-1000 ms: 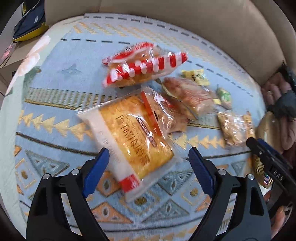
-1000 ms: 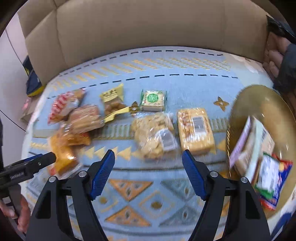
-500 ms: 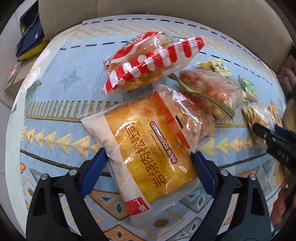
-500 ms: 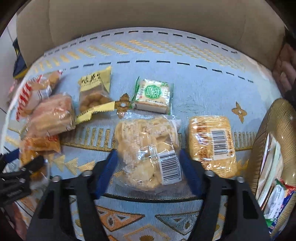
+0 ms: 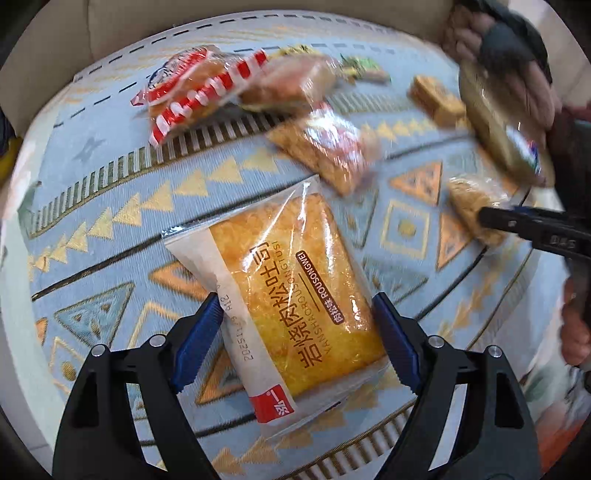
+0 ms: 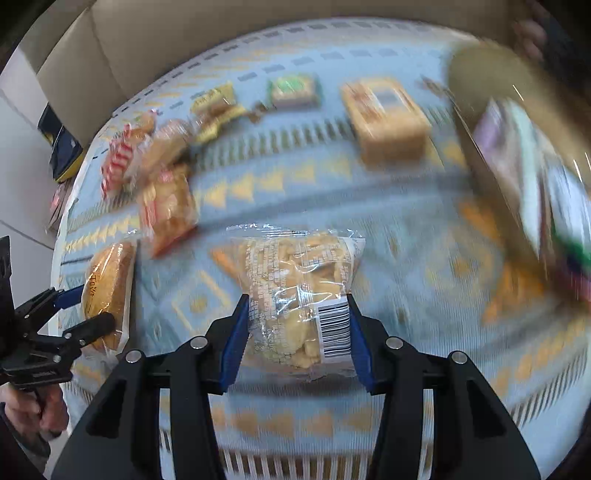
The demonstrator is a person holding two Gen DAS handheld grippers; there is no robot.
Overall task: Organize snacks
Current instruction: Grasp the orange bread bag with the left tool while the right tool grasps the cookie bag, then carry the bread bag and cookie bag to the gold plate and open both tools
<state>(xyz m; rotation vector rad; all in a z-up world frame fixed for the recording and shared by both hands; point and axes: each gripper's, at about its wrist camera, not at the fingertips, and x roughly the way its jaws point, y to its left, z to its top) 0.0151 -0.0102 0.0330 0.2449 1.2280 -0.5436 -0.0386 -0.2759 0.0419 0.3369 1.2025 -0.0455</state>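
Note:
A packet of golden toast (image 5: 295,266) sits between the blue pads of my left gripper (image 5: 295,306). The jaws are closing and both pads touch its sides. The packet now lies apart from the snack pile. My right gripper (image 6: 295,301) is closing on a clear bag of biscuits (image 6: 295,280), with the pads pressed into the wrapper. The right wrist view shows the left gripper (image 6: 83,310) on the toast (image 6: 107,280) at far left. A gold bowl (image 6: 476,74) holding several packets stands at the right.
Loose on the blue patterned cloth are a red-and-white striped packet (image 5: 192,96), an orange snack bag (image 5: 325,147), a green packet (image 6: 293,88) and a yellow block packet (image 6: 388,114). A beige sofa back (image 5: 258,22) rises behind. A person's hand (image 5: 576,332) is at the right.
Both grippers came down over their packets and their jaws narrowed onto them. The toast has moved clear of the pile. The biscuit bag has left its spot beside the yellow block packet.

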